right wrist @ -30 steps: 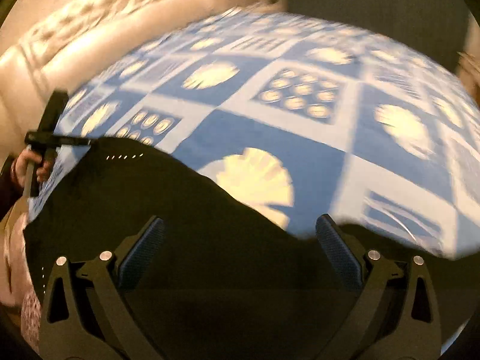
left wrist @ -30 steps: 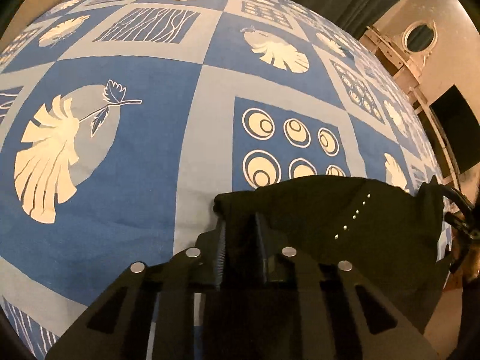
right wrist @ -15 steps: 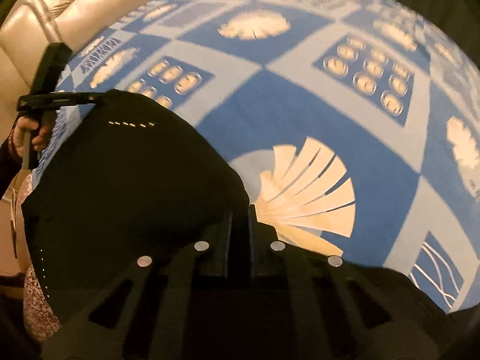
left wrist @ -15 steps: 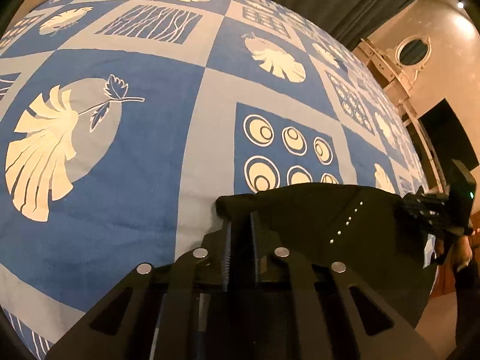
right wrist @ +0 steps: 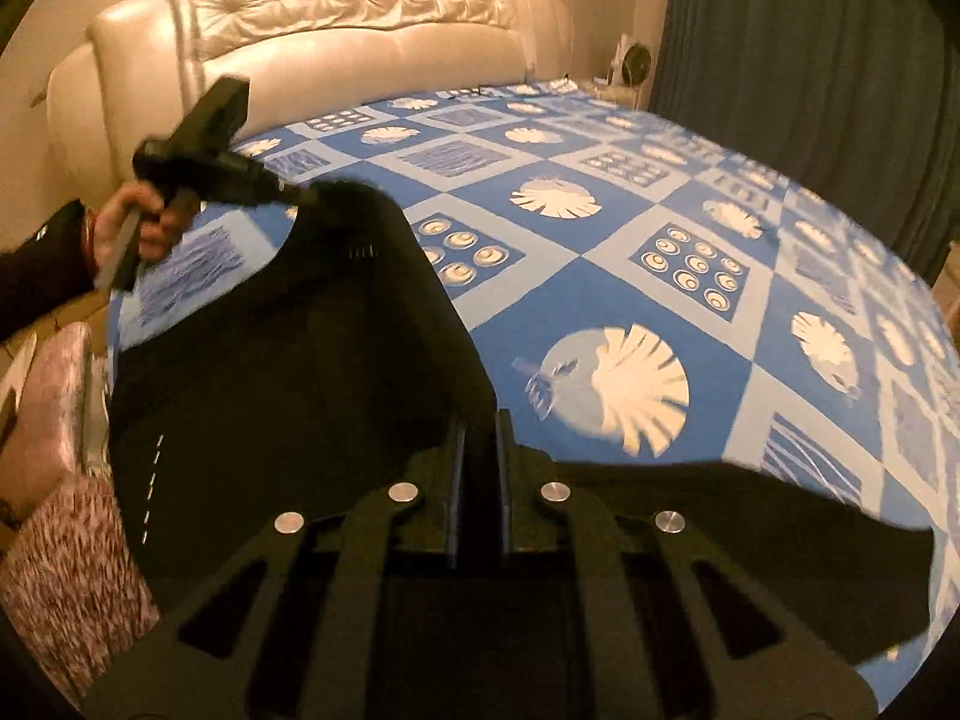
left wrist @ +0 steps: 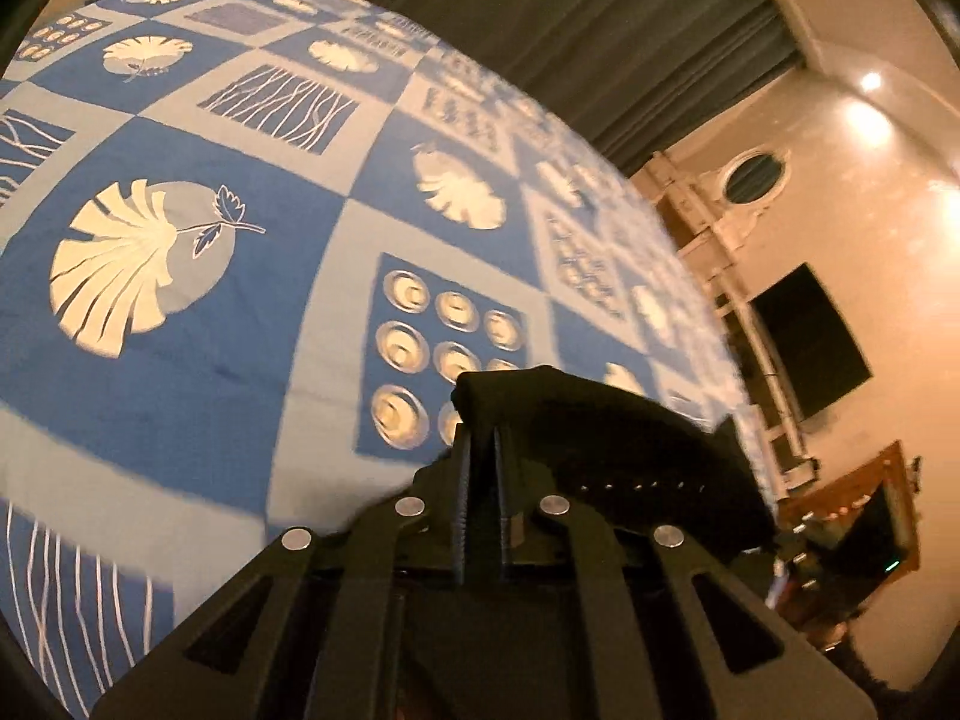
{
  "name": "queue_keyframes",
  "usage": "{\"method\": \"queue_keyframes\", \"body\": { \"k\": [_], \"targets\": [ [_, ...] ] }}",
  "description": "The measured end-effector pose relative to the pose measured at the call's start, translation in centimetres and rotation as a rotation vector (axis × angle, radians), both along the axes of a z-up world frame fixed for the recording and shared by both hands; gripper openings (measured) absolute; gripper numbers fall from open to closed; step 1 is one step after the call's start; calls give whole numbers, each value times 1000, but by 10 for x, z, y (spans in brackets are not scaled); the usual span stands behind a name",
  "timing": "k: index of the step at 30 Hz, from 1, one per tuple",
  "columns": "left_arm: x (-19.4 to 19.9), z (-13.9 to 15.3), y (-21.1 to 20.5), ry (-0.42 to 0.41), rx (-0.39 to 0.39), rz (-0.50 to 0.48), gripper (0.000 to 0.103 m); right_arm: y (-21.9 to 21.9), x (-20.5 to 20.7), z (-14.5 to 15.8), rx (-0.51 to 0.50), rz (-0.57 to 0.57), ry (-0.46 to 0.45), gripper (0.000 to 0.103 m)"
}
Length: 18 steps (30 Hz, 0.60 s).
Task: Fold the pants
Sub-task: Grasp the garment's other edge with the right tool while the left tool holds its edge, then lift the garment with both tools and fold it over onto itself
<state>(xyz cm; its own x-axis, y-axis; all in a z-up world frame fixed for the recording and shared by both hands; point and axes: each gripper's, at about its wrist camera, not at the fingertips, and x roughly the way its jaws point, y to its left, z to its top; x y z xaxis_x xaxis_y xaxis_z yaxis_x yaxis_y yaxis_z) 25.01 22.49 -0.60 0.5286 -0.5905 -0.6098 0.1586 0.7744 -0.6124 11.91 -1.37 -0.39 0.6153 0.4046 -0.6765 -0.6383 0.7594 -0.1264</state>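
Pinching black fabric, the right gripper [right wrist: 479, 420] sits at six o'clock in its own view, its fingers [right wrist: 457, 468] pressed nearly together on an edge of the pants [right wrist: 288, 372]. A second ago those fingers stood wide apart with the cloth lying under them; they closed half a second back and the grip is unchanged since. The pants spread from the fingers toward nine and ten o'clock, partly lifted, their lower part draped over the near edge of the bed [right wrist: 600, 300], with a line of pale stitches at eight o'clock.

At ten o'clock, farther off, the left gripper [right wrist: 303, 197] clamps the far corner of the pants, carried by a hand [right wrist: 135, 225] in a dark sleeve [right wrist: 36, 276]. Half a second ago that corner lay low on the bedspread; it now hangs raised above it.

In the left wrist view the left gripper [left wrist: 480, 450] has its fingers shut on a bunched fold of the pants [left wrist: 600, 438], as before, and the cloth trails toward four o'clock. The blue patterned bedspread [left wrist: 210, 360] now lies farther below than a second ago, and more of the room shows.

Beyond the bed, a tufted cream headboard [right wrist: 336, 42] rises at eleven o'clock and a dark curtain [right wrist: 810, 72] hangs at one o'clock.
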Motion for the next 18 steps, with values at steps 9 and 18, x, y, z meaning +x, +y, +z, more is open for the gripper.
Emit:
{"method": "queue_keyframes", "body": {
  "k": [9,18],
  "targets": [
    [-110,-3,2,33,-56,-32,9,-12,-102,-59,-58,10,30,12],
    [-201,-58,12,230,-117,160,16,-15,-131,-93,-13,0,153,56]
  ]
}}
